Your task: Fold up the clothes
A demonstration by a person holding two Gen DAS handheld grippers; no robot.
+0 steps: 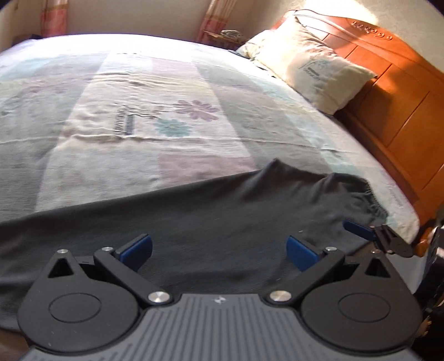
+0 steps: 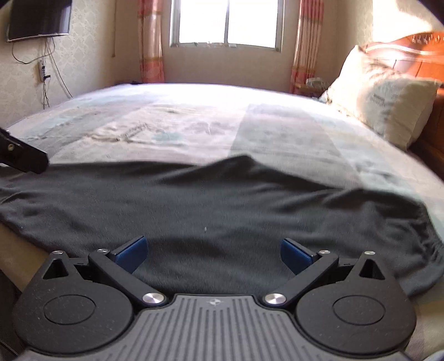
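A dark grey garment point(image 1: 194, 216) lies spread along the near edge of the bed; it also shows in the right wrist view point(image 2: 222, 205), with a gathered hem at its right end point(image 2: 421, 244). My left gripper point(image 1: 219, 251) is open and empty, just above the garment's near part. My right gripper point(image 2: 213, 254) is open and empty, over the garment near the bed edge. The right gripper's blue-padded finger point(image 1: 360, 229) shows at the right of the left wrist view by the gathered hem. Part of the left gripper point(image 2: 22, 158) shows at the left of the right wrist view.
The bed point(image 1: 166, 116) has a pale patchwork cover with flower prints. A cream pillow point(image 1: 313, 64) leans on the orange wooden headboard point(image 1: 402, 91) at the right. A window point(image 2: 227, 22) with pink curtains and a wall TV point(image 2: 38, 19) lie beyond the bed.
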